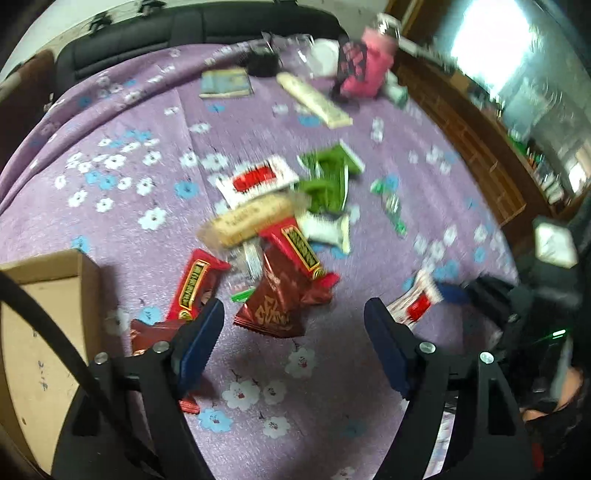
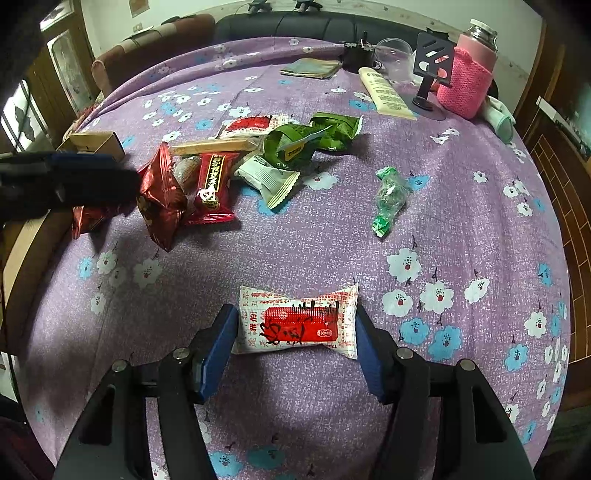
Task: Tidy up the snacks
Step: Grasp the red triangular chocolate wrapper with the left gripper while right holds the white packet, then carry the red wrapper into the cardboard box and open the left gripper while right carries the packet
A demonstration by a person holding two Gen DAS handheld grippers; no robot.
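Note:
A pile of wrapped snacks lies on the purple flowered cloth: dark red packets, a red bar, a tan biscuit bar, green wrappers and white packets. My left gripper is open and empty, just in front of the dark red packets; it also shows in the right wrist view. My right gripper is open, its jaws on either side of a white and red snack packet lying on the cloth. A green candy lies apart to the right.
A cardboard box stands at the left table edge. At the far side are a pink-sleeved bottle, a black phone stand, a cream tube, a booklet and a clear cup. A sofa stands behind.

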